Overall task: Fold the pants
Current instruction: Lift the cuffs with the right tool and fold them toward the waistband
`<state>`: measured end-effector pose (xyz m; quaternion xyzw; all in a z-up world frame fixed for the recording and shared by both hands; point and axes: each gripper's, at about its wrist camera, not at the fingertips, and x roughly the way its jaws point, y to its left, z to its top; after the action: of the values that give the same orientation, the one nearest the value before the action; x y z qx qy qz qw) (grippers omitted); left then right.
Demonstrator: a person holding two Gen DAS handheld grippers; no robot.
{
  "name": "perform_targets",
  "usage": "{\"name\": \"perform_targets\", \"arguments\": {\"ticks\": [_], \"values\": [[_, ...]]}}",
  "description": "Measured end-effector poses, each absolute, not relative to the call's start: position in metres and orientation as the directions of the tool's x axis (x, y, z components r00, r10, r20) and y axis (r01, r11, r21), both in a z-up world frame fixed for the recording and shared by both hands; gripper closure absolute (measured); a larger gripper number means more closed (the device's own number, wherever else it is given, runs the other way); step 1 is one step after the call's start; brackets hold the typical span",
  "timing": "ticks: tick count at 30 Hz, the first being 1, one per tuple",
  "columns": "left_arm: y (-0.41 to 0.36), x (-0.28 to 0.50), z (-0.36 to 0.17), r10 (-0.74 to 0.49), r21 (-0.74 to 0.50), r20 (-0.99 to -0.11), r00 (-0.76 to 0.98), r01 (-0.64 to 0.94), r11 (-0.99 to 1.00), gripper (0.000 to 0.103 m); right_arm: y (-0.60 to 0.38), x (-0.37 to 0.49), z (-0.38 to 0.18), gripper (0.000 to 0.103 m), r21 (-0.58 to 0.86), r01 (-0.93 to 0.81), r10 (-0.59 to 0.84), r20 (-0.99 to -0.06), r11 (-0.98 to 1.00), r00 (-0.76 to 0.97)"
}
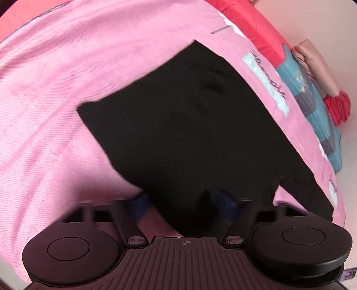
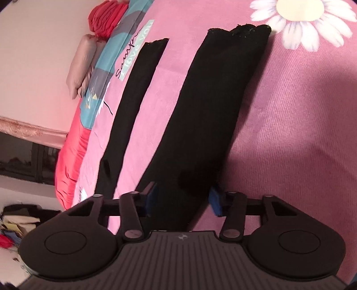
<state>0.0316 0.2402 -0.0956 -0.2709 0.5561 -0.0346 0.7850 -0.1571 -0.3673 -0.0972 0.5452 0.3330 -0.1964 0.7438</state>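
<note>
Black pants [image 1: 189, 125] lie on a pink bedsheet [image 1: 67, 89]. In the left wrist view their wide upper part fills the middle. My left gripper [image 1: 181, 199] is low over its near edge, jaws wide apart, blue pads [image 1: 223, 198] either side of a bunch of black cloth. In the right wrist view both legs run away from me: a narrow strip [image 2: 133, 107] on the left and a broad leg [image 2: 218, 100] in the middle. My right gripper [image 2: 183, 198] straddles the broad leg's near end, its pads [image 2: 215, 200] at the leg's two edges, still apart.
A white daisy print [image 2: 301, 20] is on the sheet beyond the leg ends. A red blanket [image 2: 71, 156], teal patterned cover [image 2: 100, 73] and beige pillow [image 2: 80, 67] line the bed's edge by the wall. Loose clothes [image 2: 17, 220] lie on the floor.
</note>
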Motion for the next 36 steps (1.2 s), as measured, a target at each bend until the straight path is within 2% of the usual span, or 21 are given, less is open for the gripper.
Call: {"name": "perform_targets", "arguments": {"ticks": [1, 2, 3, 4, 6, 8, 12, 18, 21, 27, 30, 31, 36], "values": [[0.243, 0.032, -0.096, -0.343, -0.453, -0.861, 0.376, -0.259, 0.853, 0.007, -0.368, -0.157, -0.097, 0.075, 0.659, 0.664, 0.065, -0.725, 0.353, 0.686], [0.245, 0.034, -0.097, -0.336, -0.448, -0.864, 0.375, -0.270, 0.852, 0.010, -0.370, -0.156, -0.097, 0.085, 0.648, 0.670, 0.064, -0.735, 0.363, 0.676], [0.247, 0.034, -0.097, -0.334, -0.448, -0.866, 0.372, -0.279, 0.850, 0.016, -0.373, -0.156, -0.098, 0.089, 0.652, 0.671, 0.066, -0.733, 0.352, 0.677], [0.249, 0.036, -0.097, -0.336, -0.452, -0.866, 0.371, -0.289, 0.844, 0.026, -0.375, -0.155, -0.099, 0.090, 0.658, 0.673, 0.067, -0.730, 0.337, 0.680], [0.250, 0.038, -0.093, -0.338, -0.458, -0.864, 0.373, -0.306, 0.834, 0.031, -0.376, -0.150, -0.099, 0.095, 0.642, 0.686, 0.058, -0.743, 0.341, 0.667], [0.248, 0.040, -0.082, -0.339, -0.472, -0.851, 0.401, -0.298, 0.830, 0.032, -0.373, -0.143, -0.089, 0.095, 0.609, 0.685, 0.040, -0.758, 0.400, 0.651], [0.244, 0.055, -0.052, -0.334, -0.478, -0.826, 0.453, -0.252, 0.841, 0.032, -0.376, -0.124, -0.062, 0.096, 0.623, 0.623, 0.030, -0.718, 0.474, 0.695], [0.230, 0.108, -0.025, -0.316, -0.465, -0.811, 0.493, -0.215, 0.859, 0.033, -0.398, -0.050, -0.026, 0.096, 0.606, 0.564, 0.059, -0.709, 0.562, 0.703], [0.222, 0.142, -0.024, -0.277, -0.423, -0.819, 0.502, -0.202, 0.883, 0.045, -0.409, -0.002, -0.019, 0.096, 0.576, 0.540, 0.080, -0.726, 0.613, 0.683], [0.196, 0.211, -0.055, -0.213, -0.333, -0.878, 0.429, -0.227, 0.915, 0.043, -0.426, 0.092, -0.046, 0.096, 0.528, 0.541, 0.131, -0.784, 0.654, 0.607], [0.193, 0.209, -0.052, -0.198, -0.298, -0.891, 0.409, -0.196, 0.934, 0.008, -0.431, 0.116, -0.065, 0.095, 0.505, 0.593, 0.149, -0.825, 0.627, 0.545], [0.192, 0.207, -0.052, -0.160, -0.250, -0.911, 0.381, -0.201, 0.947, 0.000, -0.430, 0.116, -0.068, 0.095, 0.494, 0.589, 0.153, -0.833, 0.639, 0.532], [0.191, 0.210, -0.057, 0.028, -0.025, -0.967, 0.255, -0.205, 0.978, 0.000, -0.424, 0.075, -0.064, 0.096, 0.510, 0.530, 0.165, -0.808, 0.677, 0.566]]}}
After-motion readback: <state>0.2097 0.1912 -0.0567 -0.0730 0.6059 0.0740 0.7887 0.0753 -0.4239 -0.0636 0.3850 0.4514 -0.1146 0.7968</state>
